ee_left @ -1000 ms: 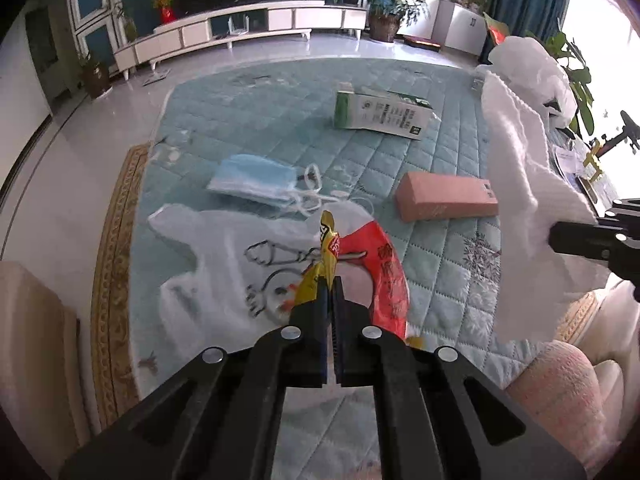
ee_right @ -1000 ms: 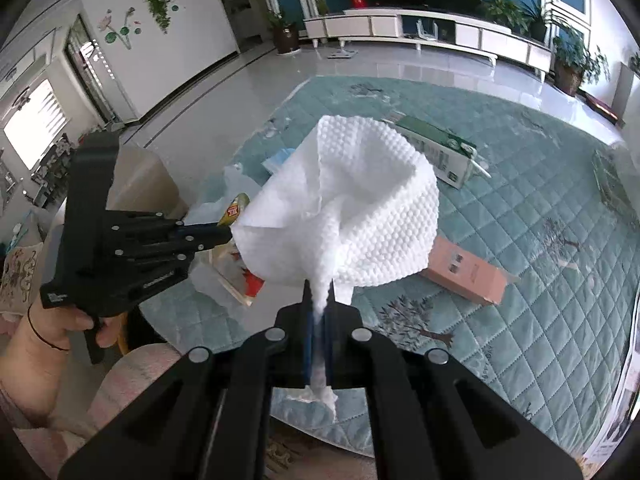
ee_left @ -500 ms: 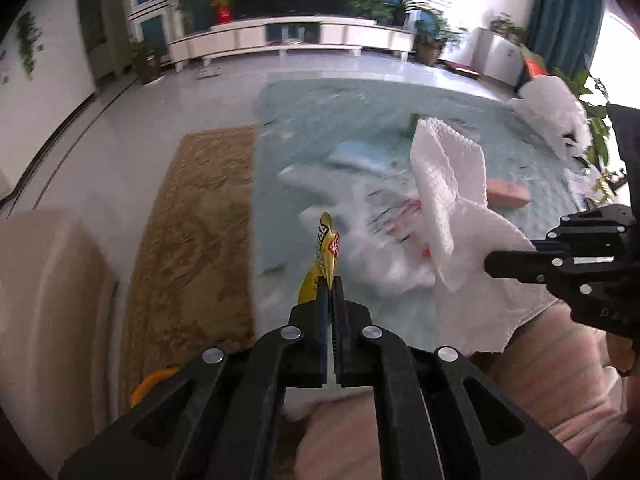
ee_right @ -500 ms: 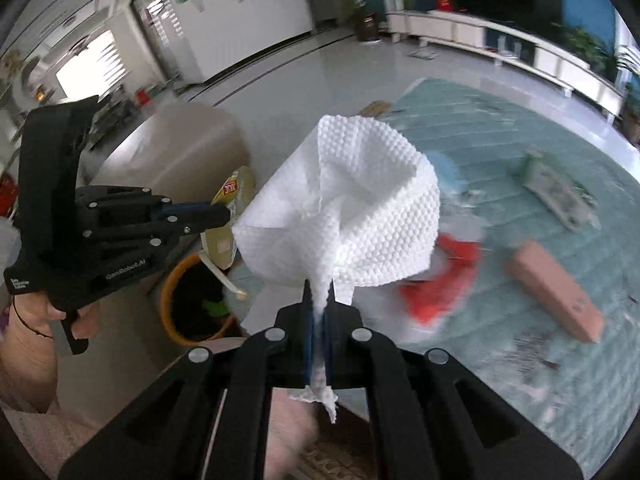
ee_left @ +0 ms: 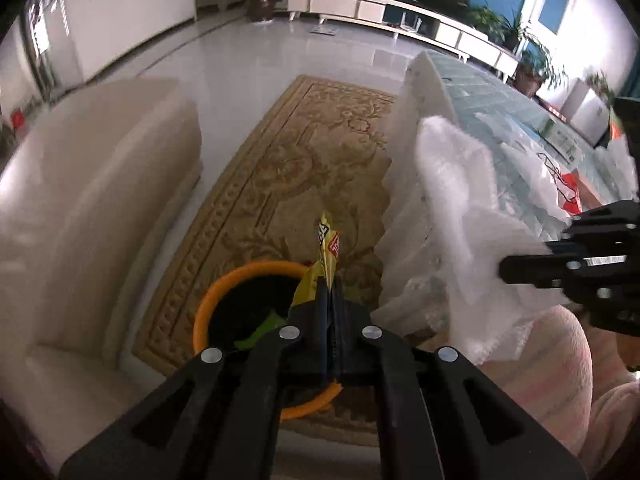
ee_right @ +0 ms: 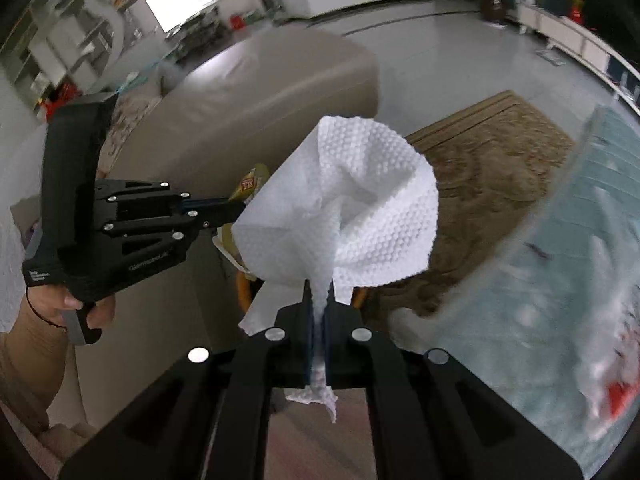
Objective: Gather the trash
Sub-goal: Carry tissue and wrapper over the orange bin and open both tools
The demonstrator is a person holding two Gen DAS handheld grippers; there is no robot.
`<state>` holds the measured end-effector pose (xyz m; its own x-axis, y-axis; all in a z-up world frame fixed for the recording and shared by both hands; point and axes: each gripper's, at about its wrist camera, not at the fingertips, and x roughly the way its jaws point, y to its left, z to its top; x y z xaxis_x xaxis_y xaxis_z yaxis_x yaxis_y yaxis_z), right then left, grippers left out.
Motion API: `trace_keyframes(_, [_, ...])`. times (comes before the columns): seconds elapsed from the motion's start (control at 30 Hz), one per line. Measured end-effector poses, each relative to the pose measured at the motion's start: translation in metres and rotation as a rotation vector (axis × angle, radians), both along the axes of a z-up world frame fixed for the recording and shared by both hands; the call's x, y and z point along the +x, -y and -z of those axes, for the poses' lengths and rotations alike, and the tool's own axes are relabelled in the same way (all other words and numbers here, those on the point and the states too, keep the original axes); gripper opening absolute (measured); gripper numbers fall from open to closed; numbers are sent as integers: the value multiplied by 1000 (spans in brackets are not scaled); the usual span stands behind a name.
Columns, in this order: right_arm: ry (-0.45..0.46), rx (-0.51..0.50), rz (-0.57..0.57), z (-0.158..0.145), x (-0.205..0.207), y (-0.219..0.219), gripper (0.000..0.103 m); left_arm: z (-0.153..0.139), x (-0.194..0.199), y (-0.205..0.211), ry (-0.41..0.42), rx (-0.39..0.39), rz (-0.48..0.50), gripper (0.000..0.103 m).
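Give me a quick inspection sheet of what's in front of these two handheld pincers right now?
Surface: patterned tan rug on a glossy pale floor; a teal quilted mat beside it.
Job's things: orange-rimmed bin below the grippers; yellow snack wrapper; white paper towel.
Clutter: white plastic bag with red print on the mat.
Grippers: left gripper shut on the yellow snack wrapper; right gripper shut on the white paper towel.
Cables: nothing seen.
Surroundings: beige sofa, white TV cabinet, potted plants.
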<state>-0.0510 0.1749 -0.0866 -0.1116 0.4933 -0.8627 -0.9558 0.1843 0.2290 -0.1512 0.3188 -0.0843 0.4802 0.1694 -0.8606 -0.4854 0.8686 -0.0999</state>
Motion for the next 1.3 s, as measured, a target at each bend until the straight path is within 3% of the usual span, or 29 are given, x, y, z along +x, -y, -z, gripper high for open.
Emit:
trace_keyframes(0.27, [-14, -113, -120, 48, -29, -75, 4, 51, -31, -45, -25, -80, -59, 7])
trace_keyframes(0.6, [-13, -232, -202, 108, -50, -123, 4, 105, -46, -84, -77, -162, -114, 8])
trace_keyframes(0.63, [-10, -242, -214, 113, -54, -126, 6, 107, -46, -85, -82, -164, -119, 15])
trace_keyframes(0.7, [56, -260, -206, 124, -56, -133, 27, 115, -47, -88, -109, -156, -146, 51])
trace_keyframes(0.73, [81, -264, -191, 126, -54, -136, 49, 116, -48, -89, -115, -135, -170, 81])
trace_keyframes(0.77, [84, -260, -180, 128, -51, -135, 56, 116, -50, -89, -117, -98, -198, 89])
trace_keyframes(1.03, [15, -275, -124, 126, -32, -126, 56, 116, -46, -89, -146, -113, -193, 89])
trace_keyframes(1.2, [-6, -164, -77, 75, -19, -93, 57, 92, -31, -71, -124, -122, -132, 89])
trace_keyframes(1.3, [-19, -90, -29, 42, -1, -55, 72, 66, -10, -45, -90, -97, -50, 92])
